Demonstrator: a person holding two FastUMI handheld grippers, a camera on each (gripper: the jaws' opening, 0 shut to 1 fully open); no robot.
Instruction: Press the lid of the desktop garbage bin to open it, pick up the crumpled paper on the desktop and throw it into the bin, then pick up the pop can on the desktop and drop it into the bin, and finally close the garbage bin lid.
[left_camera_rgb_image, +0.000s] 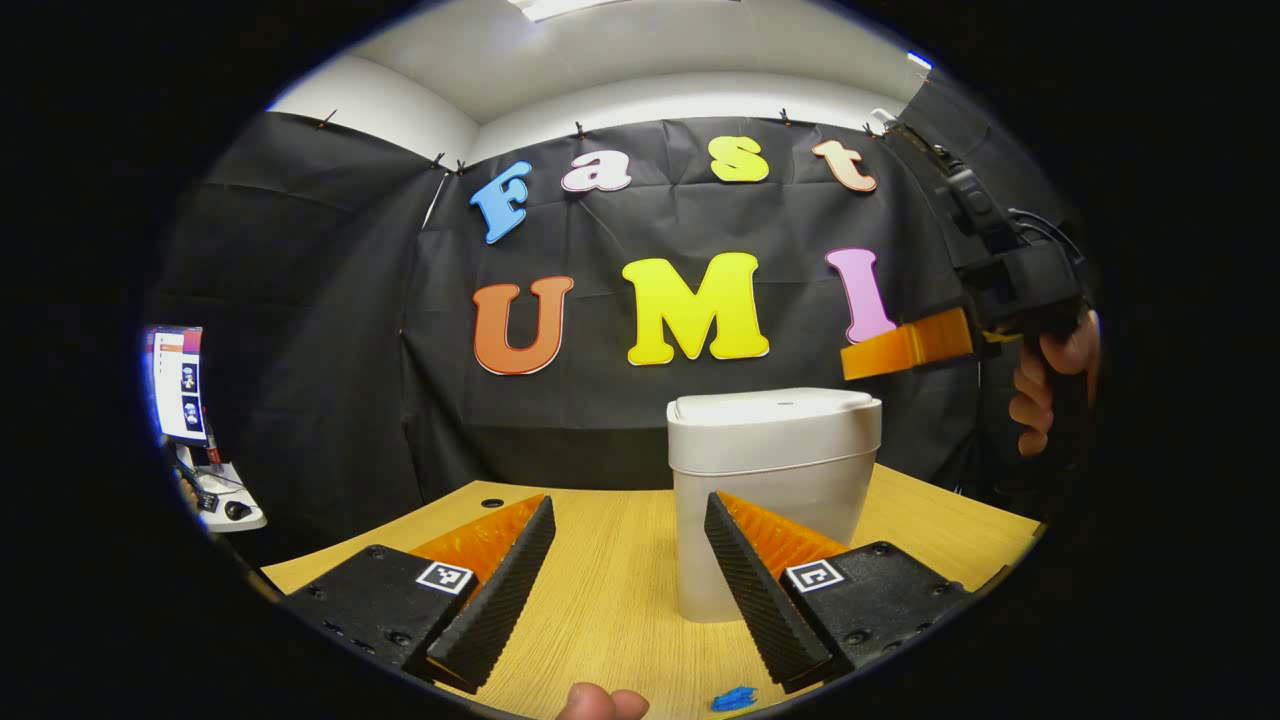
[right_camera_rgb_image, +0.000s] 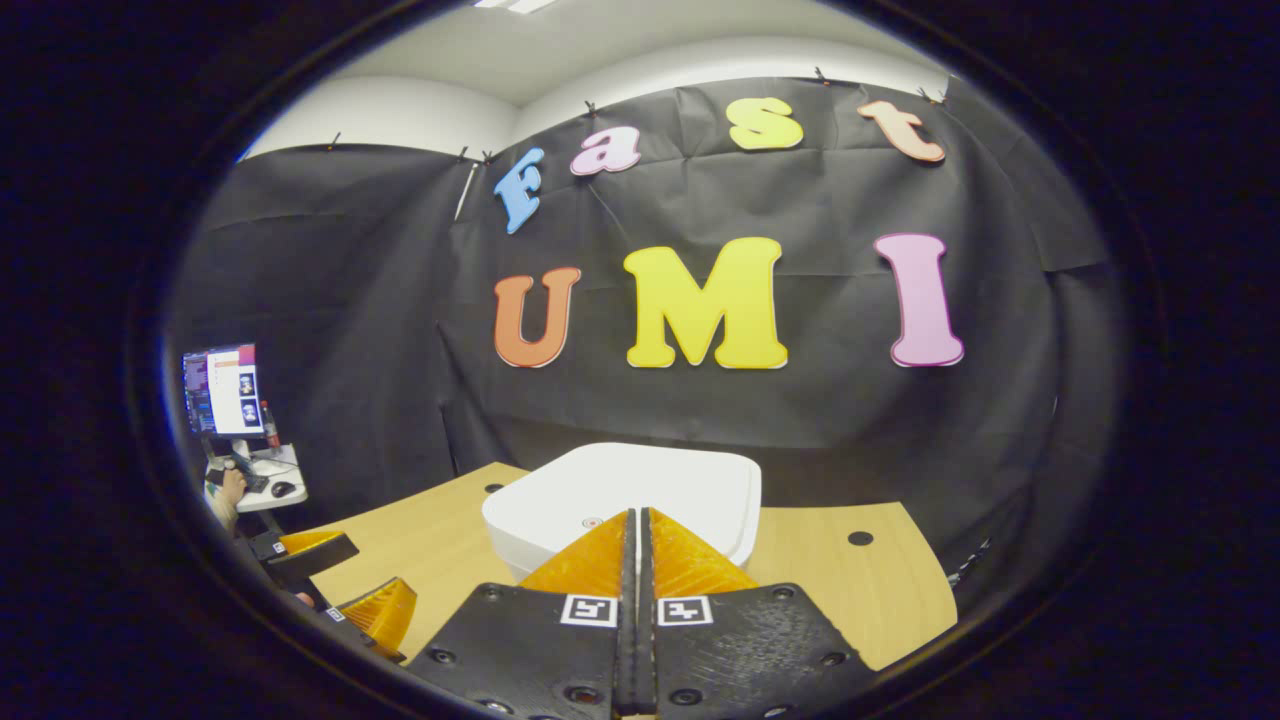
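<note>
Legible text: I find none to log. Square black-and-white coded markers sit on my gripper bodies, two in each gripper view (patterns, not letters). A monitor stands far left, its contents too small to read.

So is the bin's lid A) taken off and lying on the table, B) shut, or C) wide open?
B: in the left gripper view the lid sits flat on top of the white bin, with no gap, and the right gripper, fingers together, is just above it.
</note>
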